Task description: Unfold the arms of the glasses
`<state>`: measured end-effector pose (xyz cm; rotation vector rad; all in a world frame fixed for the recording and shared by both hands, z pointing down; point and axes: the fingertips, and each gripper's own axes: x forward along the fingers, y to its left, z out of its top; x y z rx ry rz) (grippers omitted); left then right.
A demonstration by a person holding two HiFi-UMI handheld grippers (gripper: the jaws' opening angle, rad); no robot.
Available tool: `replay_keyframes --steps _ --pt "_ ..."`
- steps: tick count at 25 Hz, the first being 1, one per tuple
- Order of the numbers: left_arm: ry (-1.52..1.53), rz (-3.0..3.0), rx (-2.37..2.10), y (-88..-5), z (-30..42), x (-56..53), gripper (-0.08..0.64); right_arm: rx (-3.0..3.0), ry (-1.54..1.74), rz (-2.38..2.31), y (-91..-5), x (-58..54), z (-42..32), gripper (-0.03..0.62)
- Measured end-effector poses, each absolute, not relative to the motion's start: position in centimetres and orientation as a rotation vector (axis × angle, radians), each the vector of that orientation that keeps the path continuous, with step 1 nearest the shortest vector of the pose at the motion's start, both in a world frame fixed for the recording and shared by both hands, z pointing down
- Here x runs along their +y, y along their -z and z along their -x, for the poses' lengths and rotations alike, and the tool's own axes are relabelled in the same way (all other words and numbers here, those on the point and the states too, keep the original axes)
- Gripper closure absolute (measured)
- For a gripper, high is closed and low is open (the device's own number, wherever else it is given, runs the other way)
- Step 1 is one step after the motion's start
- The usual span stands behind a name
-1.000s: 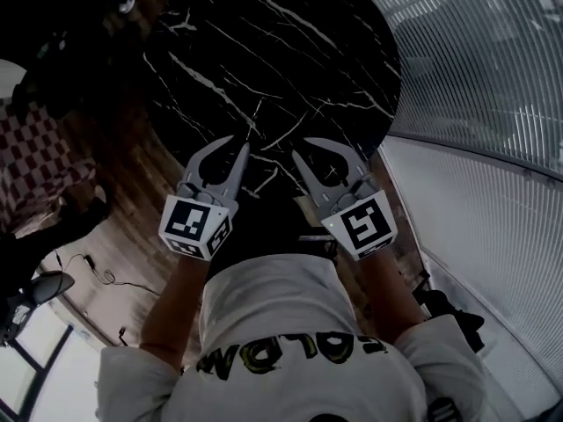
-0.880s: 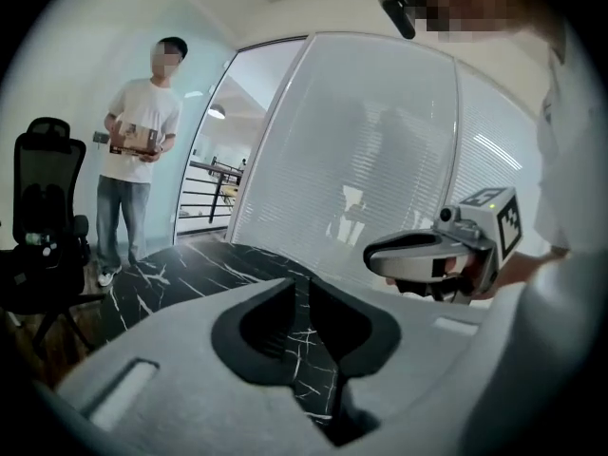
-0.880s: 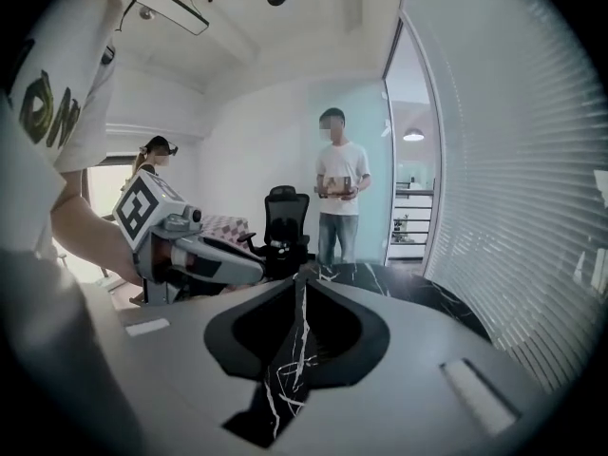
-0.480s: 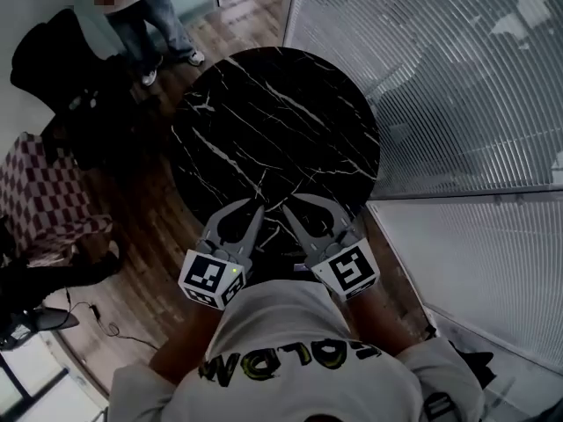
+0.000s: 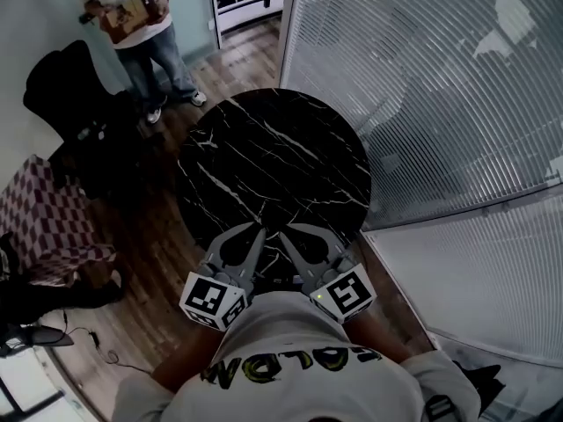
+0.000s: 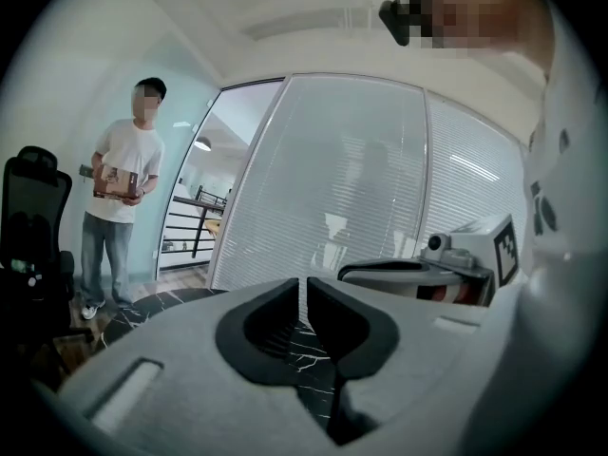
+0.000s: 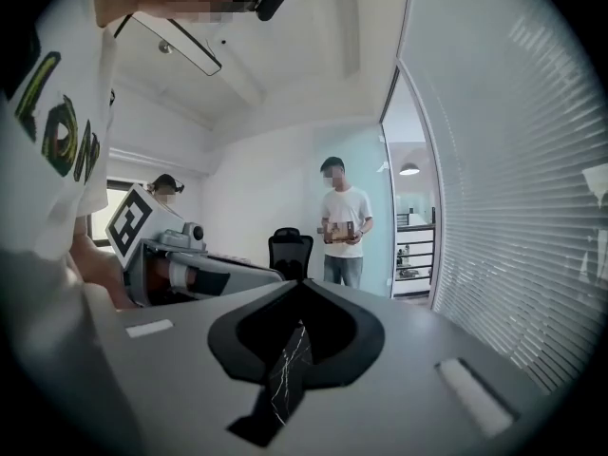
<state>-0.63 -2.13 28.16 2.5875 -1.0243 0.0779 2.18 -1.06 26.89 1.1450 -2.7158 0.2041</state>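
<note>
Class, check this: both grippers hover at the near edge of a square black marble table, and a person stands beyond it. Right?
Not quite: the head view shows the table round, not square. Everything else stands.

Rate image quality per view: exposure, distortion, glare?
Head view: underexposed, the black marble table and wooden floor are murky; the blinds are brighter and bowed by the lens. Left gripper view: strong fisheye, black vignetted corners, evenly lit room. Right gripper view: same fisheye and vignette, blinds at the right brightest, no obvious glare.
</note>
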Motion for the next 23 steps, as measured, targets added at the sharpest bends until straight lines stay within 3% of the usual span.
replay_keyframes --steps 23 --pt "-0.073 -2.573 -0.991 -28.2 0.8 -2.5 0.534 -2.715 -0.241 -1.228 -26.3 -2.4 -2.1 0.589"
